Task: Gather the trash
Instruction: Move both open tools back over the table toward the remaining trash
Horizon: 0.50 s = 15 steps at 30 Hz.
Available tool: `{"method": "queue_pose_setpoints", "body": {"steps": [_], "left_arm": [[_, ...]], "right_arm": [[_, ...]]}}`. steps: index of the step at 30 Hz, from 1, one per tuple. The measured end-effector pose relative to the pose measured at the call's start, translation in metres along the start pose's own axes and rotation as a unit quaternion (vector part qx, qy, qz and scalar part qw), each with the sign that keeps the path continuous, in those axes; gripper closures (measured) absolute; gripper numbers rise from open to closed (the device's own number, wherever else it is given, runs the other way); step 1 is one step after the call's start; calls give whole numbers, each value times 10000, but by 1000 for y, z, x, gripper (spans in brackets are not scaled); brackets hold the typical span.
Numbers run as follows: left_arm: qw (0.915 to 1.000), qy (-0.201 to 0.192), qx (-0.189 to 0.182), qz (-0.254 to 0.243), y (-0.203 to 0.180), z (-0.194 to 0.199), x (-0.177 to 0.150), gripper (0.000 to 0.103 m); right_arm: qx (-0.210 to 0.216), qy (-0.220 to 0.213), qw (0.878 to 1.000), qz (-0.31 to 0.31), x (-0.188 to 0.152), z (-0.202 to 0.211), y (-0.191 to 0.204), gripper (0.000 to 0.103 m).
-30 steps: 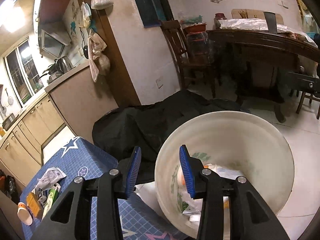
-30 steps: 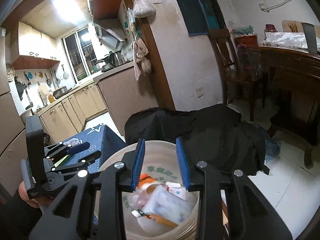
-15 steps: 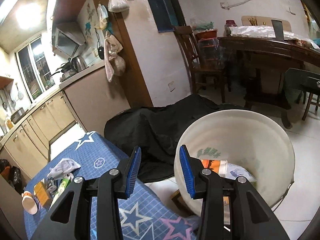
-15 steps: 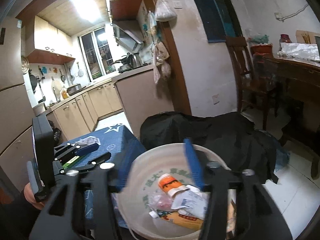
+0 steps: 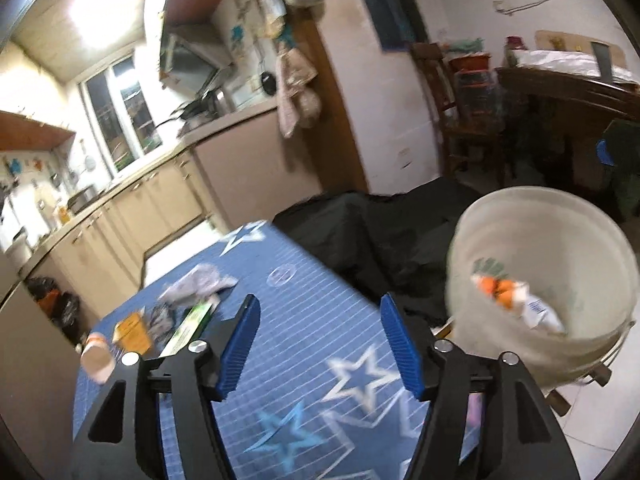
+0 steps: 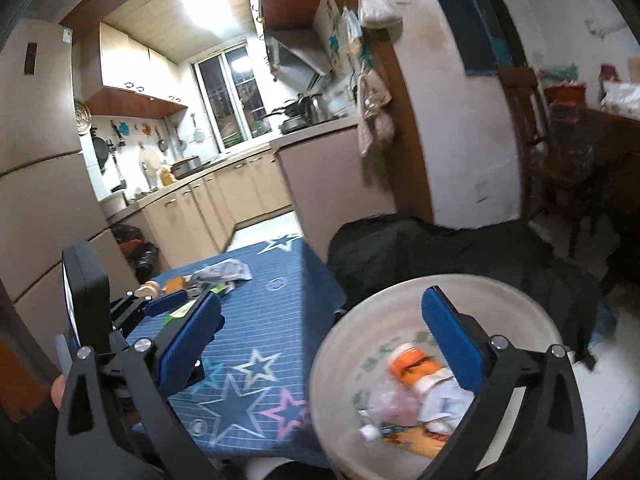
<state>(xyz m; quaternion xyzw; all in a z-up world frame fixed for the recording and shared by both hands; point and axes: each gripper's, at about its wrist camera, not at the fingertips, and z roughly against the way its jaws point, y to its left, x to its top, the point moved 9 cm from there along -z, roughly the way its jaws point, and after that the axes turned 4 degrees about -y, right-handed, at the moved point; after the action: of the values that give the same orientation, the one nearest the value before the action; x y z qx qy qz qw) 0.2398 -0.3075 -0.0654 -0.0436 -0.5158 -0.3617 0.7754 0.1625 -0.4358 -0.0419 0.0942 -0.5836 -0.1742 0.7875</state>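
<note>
Both black blue-padded grippers, left gripper [image 5: 320, 344] and right gripper [image 6: 320, 332], have just opened, empty; next, reach the crumpled wrappers and cartons [image 5: 192, 300] at the blue star-patterned tablecloth's [image 5: 304, 360] far corner, then drop into the cream plastic bucket [image 6: 532, 300] beside the table.

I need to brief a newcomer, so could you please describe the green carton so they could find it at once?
Start at the blue star-patterned tablecloth. At its far left end lies a small pile of litter. The green carton is the long flat box in it, the only green piece.
</note>
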Motion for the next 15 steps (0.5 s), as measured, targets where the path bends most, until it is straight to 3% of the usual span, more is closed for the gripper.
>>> {"method": "queue_pose_setpoints", "body": {"steps": [8, 13, 15], "left_arm": [[9955, 404, 451, 733, 68, -6, -39, 30], [9923, 609, 725, 792, 99, -7, -63, 28], [9909, 693, 797, 839, 109, -8, -72, 23]], "right_arm": [[304, 441, 9985, -69, -18, -34, 38, 5], [475, 712, 9963, 105, -34, -54, 68, 5], [535, 779, 9954, 155, -38, -60, 77, 5]]}}
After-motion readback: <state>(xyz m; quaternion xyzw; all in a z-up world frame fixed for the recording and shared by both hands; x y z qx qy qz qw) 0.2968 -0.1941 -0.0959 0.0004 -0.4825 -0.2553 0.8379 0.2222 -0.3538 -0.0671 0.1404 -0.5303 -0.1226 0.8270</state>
